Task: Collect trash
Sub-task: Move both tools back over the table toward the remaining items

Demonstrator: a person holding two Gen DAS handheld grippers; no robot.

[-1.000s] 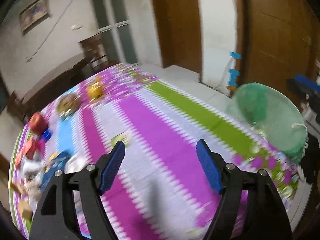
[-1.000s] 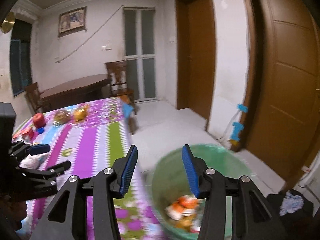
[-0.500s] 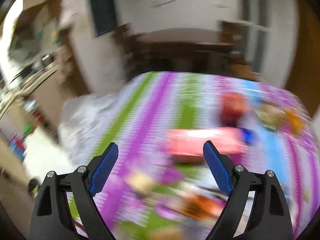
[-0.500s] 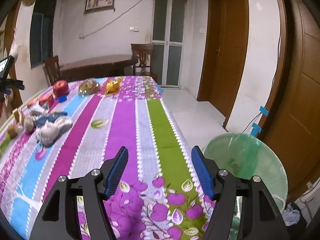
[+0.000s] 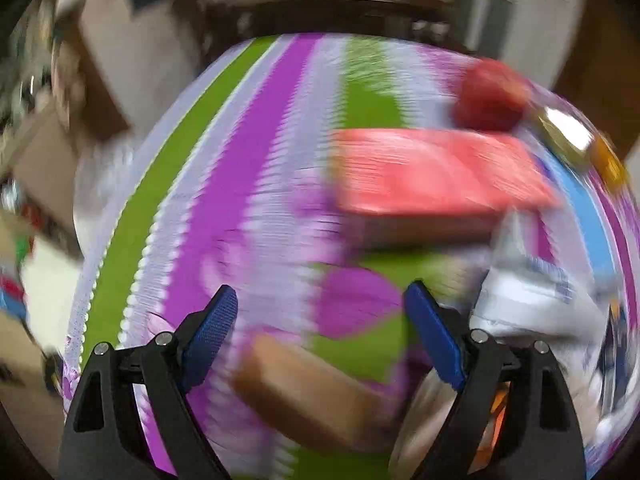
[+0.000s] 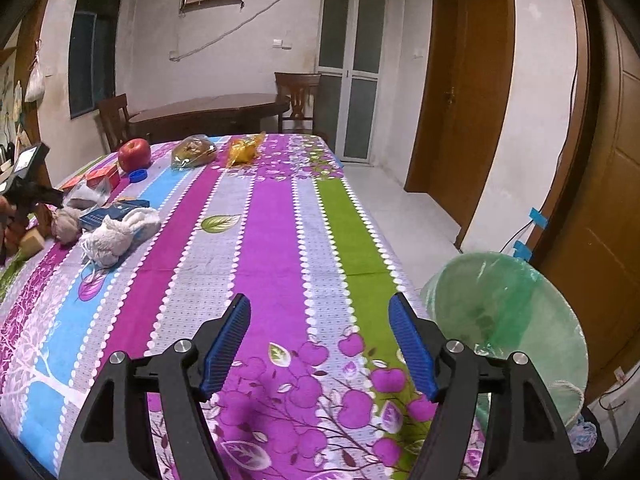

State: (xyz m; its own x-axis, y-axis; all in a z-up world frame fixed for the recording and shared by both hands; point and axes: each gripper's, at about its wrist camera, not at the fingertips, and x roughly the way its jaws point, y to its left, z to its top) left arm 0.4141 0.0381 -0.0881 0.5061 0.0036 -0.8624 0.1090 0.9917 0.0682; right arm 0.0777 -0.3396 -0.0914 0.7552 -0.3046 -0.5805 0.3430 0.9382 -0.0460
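Striped tablecloth (image 6: pixel 276 216) covers table. Right gripper (image 6: pixel 320 336) jaws opening, empty, over bare cloth; green-lined bin (image 6: pixel 516 312) beside right finger. Left gripper (image 5: pixel 320 332) spread, empty; blurred brown block (image 5: pixel 308 392), possibly trash, just below fingertips, untouched.

On the worktop (image 6: pixel 280 216), an apple (image 6: pixel 134 154) sits at the far left, with two bags (image 6: pixel 194 152) to its right along the far edge. Nearer on the left side lie a box (image 6: pixel 103 178), a book (image 6: pixel 108 211) and a wad of cloth (image 6: pixel 116 238). A bin (image 6: pixel 508 320) stands on the floor off the worktop's right edge.
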